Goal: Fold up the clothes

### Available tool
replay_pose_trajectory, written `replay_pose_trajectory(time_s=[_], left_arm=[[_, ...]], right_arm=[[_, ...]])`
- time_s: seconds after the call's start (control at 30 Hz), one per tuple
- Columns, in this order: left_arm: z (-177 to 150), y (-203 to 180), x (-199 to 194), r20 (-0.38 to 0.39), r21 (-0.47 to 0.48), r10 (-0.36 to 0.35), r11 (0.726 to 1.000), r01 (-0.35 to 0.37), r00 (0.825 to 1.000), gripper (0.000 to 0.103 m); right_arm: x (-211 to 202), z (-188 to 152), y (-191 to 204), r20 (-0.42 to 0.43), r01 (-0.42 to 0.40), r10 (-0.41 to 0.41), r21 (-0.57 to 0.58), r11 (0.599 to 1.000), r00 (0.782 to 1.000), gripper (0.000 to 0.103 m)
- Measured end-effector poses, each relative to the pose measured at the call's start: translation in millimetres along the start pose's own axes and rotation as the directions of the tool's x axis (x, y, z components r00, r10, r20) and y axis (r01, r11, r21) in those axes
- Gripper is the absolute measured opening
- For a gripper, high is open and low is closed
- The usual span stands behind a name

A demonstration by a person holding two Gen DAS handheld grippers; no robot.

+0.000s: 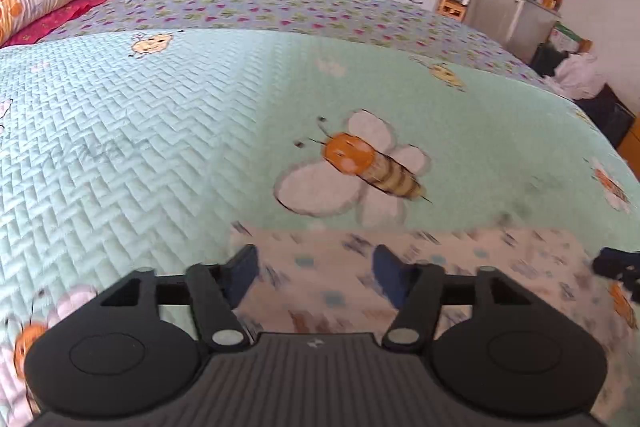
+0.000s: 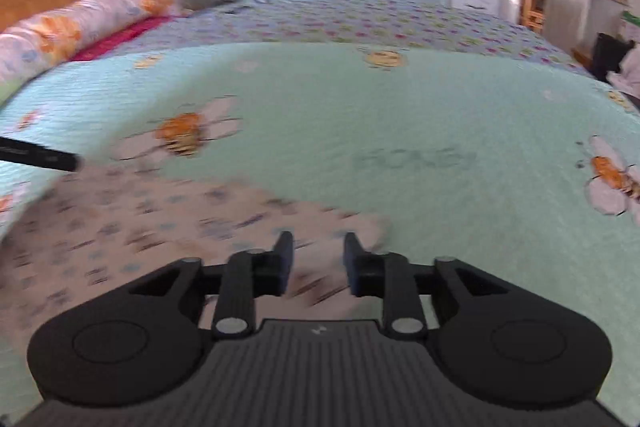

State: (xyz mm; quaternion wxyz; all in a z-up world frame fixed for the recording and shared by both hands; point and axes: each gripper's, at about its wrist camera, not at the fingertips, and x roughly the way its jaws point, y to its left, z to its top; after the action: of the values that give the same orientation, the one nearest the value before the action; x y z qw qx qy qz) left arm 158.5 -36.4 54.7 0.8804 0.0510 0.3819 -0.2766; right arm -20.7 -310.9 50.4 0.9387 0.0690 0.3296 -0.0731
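We have one garment (image 1: 420,267) to fold, a pale pink piece with small blue and brown prints, lying flat on the bed (image 1: 140,147). In the left wrist view it fills the lower centre and lower right of the frame, its far edge just below the printed bee (image 1: 360,167). In the right wrist view it spreads across the lower left, and its edge ends near the frame's centre bottom.

Our left claw (image 1: 316,267) stands wide open above the cloth, with nothing pinched between its fingers. Our right claw (image 2: 318,259) is partly open, the gap narrow, over the garment's right edge. Blur hides whether the cloth sits between the pads, but we see no grip. The dark tip at the right edge of the left view is, we think, the right claw, and the dark bar at the left edge of the right view the left one.

We judge the cloth thin, light and limp. It will sag and drape when lifted, and it may drag on the quilted cover. We would take it at the two near corners or along one hem, pinching a single layer, and lift both sides evenly so the fold lands straight.
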Motion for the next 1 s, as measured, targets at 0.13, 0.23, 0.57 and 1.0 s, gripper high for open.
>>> replay_pose_trajectory(time_s=[0.13, 0.23, 0.57, 1.0], left_arm=[[-53, -34, -6, -0.048, 0.174, 0.087, 0.982, -0.078, 0.995, 0.074], [-68, -11, -15, -0.025, 0.164, 0.066, 0.985, -0.061, 0.998, 0.076], [-79, -13, -71, 0.017, 0.109, 0.051, 0.993, -0.052, 0.999, 0.072], [-130, 9, -103, 0.012, 0.072, 0.114, 0.991, -0.115, 0.993, 0.074]], right_arm=[[-9, -38, 59, -0.064, -0.099, 0.092, -0.114, 0.989, 0.994, 0.033], [-20, -61, 56, -0.058, -0.071, 0.062, -0.168, 0.983, 0.996, 0.033], [-95, -75, 31, 0.041, 0.046, -0.044, -0.033, 0.998, 0.998, 0.05], [-113, -126, 22, -0.034, 0.115, -0.118, -0.064, 0.991, 0.992, 0.059]])
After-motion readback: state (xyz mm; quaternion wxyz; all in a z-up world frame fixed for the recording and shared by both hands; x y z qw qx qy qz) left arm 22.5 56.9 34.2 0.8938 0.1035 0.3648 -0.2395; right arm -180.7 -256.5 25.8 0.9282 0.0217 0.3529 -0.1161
